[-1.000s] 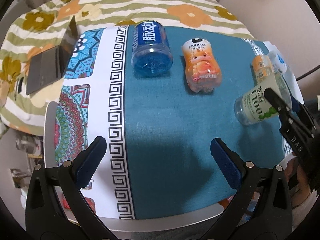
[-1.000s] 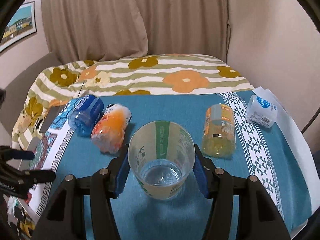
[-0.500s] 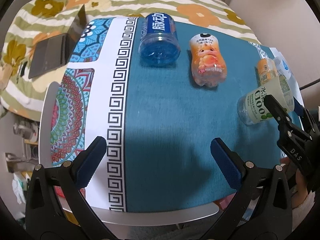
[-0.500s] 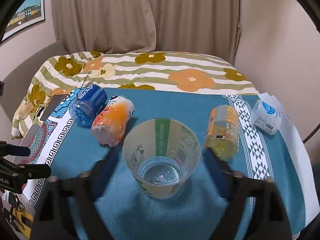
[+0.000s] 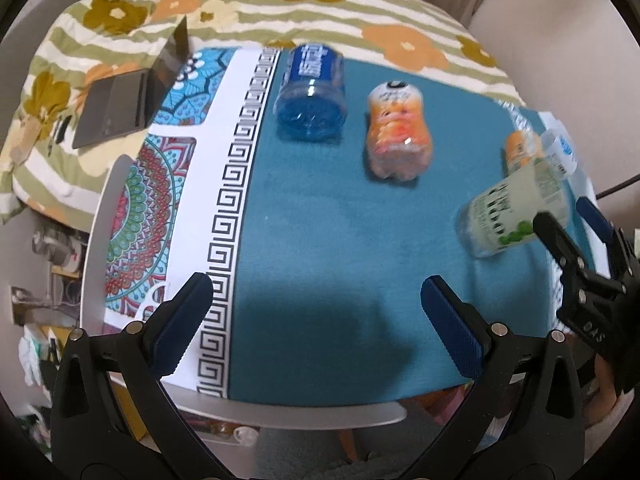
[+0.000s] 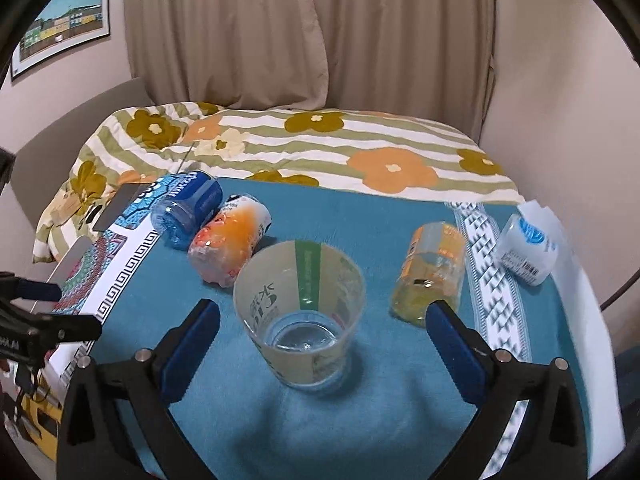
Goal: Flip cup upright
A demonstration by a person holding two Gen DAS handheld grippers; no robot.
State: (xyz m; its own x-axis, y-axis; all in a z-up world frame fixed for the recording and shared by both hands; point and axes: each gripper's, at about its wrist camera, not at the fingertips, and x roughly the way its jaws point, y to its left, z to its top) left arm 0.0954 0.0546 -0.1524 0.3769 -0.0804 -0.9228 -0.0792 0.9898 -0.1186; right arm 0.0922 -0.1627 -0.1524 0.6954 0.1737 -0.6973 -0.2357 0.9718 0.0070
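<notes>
A: We have the cup (image 6: 299, 322) standing upright on the teal cloth (image 6: 360, 412), mouth up, its clear base down on the fabric. Our right gripper (image 6: 322, 334) sits around it with both blue pads spread wide, a gap showing on each side, so nothing is clamped.

B: Agreed. From our left wrist view the same cup (image 5: 514, 210) shows at the right edge, with the right gripper (image 5: 576, 220) next to it, one black finger crossing in front of its green print. The picture is blurred there, so we cannot tell whether that finger touches the wall.

A: And our left gripper (image 5: 316, 300)?

B: Spread apart over bare teal cloth (image 5: 320, 240), holding nothing, well apart from the cup.

A: Around the cup we see four containers lying on their sides: a blue bottle (image 6: 188, 210) and, just beside it, an orange bottle (image 6: 230, 242) to the cup's left; a yellow bottle (image 6: 434, 270) to its right; and a small white jar (image 6: 528, 248) further right near the cloth's edge.

B: Behind the table we see a floral blanket (image 6: 320, 144), and a grey laptop (image 5: 128, 104) half open rests on it near the cloth's patterned border (image 5: 236, 184)
</notes>
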